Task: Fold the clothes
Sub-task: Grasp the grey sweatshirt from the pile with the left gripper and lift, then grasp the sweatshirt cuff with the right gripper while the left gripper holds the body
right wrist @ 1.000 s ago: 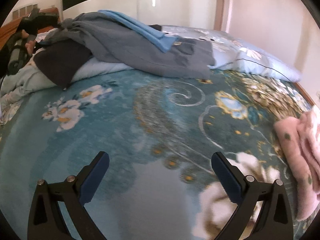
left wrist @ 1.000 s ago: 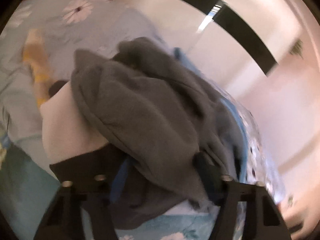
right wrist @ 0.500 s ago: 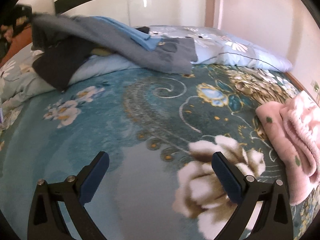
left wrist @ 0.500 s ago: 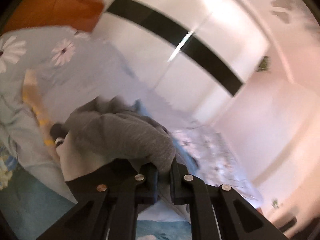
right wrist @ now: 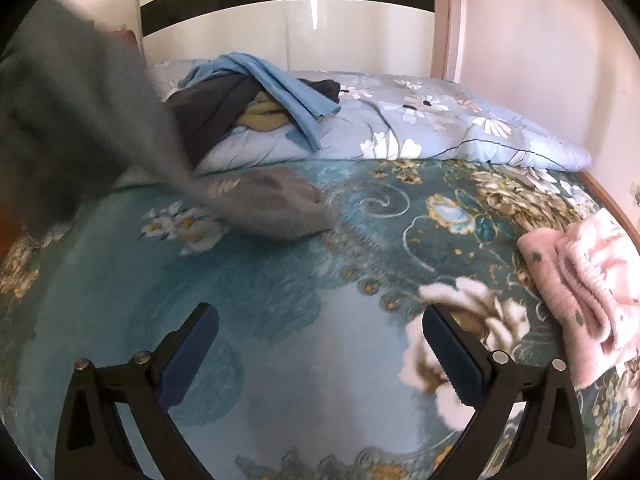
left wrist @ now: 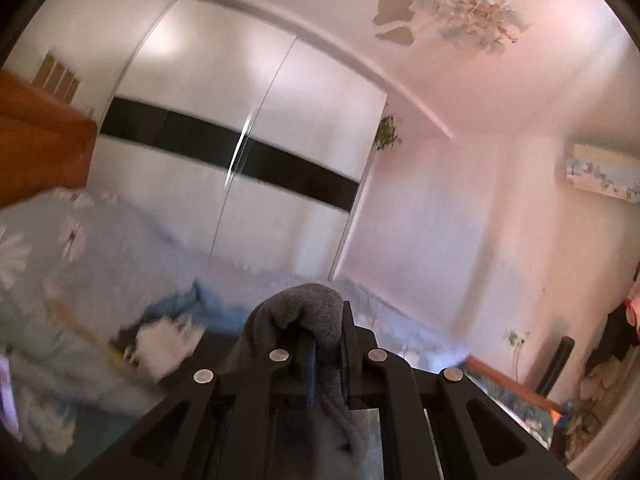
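Note:
A grey garment (left wrist: 304, 316) is pinched between the pads of my left gripper (left wrist: 326, 354), which is shut on it and raised, pointing roughly level at the wardrobe. In the right wrist view the same grey garment (right wrist: 80, 120) hangs blurred from the upper left, and its lower end (right wrist: 280, 208) drags on the teal floral blanket (right wrist: 280, 300). My right gripper (right wrist: 320, 352) stands open above the blanket with nothing between its fingers. A pile of clothes (right wrist: 256, 100), light blue, dark and olive, lies on the pale blue quilt (right wrist: 420, 128).
Folded pink clothes (right wrist: 580, 272) lie at the bed's right edge. A white wardrobe with a black band (left wrist: 240, 152) stands behind the bed. An orange headboard (left wrist: 40, 144) is at the left. A pink wall (right wrist: 540, 48) runs along the right side.
My left gripper closed on the grey garment and swung it up off the pile. The garment now trails onto the blanket. My right gripper moved a little, still open.

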Available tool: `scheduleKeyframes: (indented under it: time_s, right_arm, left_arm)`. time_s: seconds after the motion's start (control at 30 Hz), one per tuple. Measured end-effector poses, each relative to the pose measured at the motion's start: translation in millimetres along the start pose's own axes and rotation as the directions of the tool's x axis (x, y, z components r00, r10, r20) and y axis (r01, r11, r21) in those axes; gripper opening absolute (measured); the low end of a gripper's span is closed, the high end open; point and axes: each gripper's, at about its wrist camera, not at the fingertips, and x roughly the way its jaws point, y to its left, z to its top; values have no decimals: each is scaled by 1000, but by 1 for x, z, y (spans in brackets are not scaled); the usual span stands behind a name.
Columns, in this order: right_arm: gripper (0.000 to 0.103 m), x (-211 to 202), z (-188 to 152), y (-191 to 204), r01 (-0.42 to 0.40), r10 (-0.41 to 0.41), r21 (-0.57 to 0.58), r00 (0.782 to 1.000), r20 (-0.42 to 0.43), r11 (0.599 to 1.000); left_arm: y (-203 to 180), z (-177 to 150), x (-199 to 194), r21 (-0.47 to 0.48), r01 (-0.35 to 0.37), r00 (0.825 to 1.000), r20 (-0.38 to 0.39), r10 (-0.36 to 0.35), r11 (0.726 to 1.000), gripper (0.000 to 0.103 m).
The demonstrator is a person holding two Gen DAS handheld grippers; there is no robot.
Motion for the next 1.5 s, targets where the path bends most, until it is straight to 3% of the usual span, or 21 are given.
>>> scheduleKeyframes:
  time_s: [0.1,0.23,0.43,0.5,0.63,0.73,0.83,0.87,0.97,1.03,1.1,1.13,1.17,1.2,1.3,1.5]
  right_arm:
    - [102,-3,-8,8,-8,7,-17,1000,-16,1000]
    - [102,2,-15,15,-29,28,-22,999,-38,999]
    - [102,19,-8,22,-112,114,39,992,-60,993]
    - [102,30,-4,23,-193,201,110,977,-66,975]
    - [102,53,-1,35,-279,297,165,950,-95,946]
    - [102,76,-5,39,-304,342,235,928,-145,923]
    - [97,97,-8,42,-322,389,310,902,-187,895]
    - [92,103,-10,42,-326,405,342,894,-192,881]
    - [89,114,-8,45,-328,432,410,882,-189,851]
    - [76,117,-4,48,-332,444,441,878,-178,834]
    - [46,122,0,53,-359,490,483,854,-174,799]
    - [37,123,1,54,-353,490,494,853,-179,795]
    - [13,125,2,56,-346,490,505,852,-184,791]
    - [5,125,3,55,-347,496,518,849,-180,782]
    - [4,117,8,42,-384,532,554,837,-128,739]
    - [4,49,38,-36,-407,433,536,898,85,740]
  left_arm:
    - [30,-39,-25,-56,-72,995,-71,68,996,9]
    - [70,-91,-64,-133,-193,976,-124,177,972,9]
    - [104,-105,-140,-191,-295,956,-46,291,936,9]
    - [100,-119,-160,-197,-294,956,-36,293,935,10]
    - [111,-158,-150,-194,-359,930,-150,334,913,10]
    - [130,-193,-146,-289,-386,915,-242,323,876,10]
    - [144,-219,-153,-356,-427,898,-280,340,831,10]
    - [148,-225,-155,-375,-427,898,-287,335,823,10]
    - [151,-229,-158,-394,-428,898,-291,331,814,10]
    - [148,-225,-160,-388,-428,898,-286,334,816,10]
    - [149,-223,-160,-387,-421,902,-277,331,821,10]
    - [150,-224,-159,-386,-418,903,-277,330,822,10]
    - [150,-224,-157,-385,-415,904,-276,326,824,10]
    - [149,-222,-154,-383,-409,906,-275,321,828,10]
    - [141,-215,-146,-363,-388,915,-263,306,847,10]
    - [114,-211,-117,-325,-272,943,-279,183,906,10]
